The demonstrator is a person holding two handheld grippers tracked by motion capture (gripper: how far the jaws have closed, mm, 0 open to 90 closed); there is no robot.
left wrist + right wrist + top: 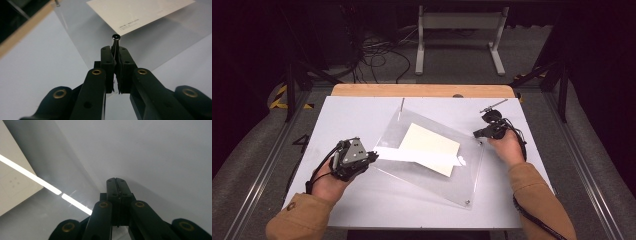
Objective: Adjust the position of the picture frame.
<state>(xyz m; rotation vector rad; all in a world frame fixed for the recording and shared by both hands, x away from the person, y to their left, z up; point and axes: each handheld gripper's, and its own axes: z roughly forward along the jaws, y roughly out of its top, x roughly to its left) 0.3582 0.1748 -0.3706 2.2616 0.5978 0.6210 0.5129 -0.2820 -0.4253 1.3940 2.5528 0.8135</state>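
- High view: the clear acrylic sheet (432, 155), covering a cream paper (429, 148), lies mid-surface (347, 112); I hold opposite edges.
- Left gripper view: my left gripper (115, 53) is clamped on its thin edge beside a bolt (116, 37).
- Right gripper view: my right gripper (116, 181) is pinched together on the sheet's edge. It looks stiff, slick and scratch-prone; I'd take hold at the edges.

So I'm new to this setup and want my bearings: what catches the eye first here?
A clear acrylic sheet lies mid-table over a cream paper, with a bright glare streak across it. The left gripper pinches the sheet's left corner by a small black screw; the right gripper is closed at the sheet's right edge.
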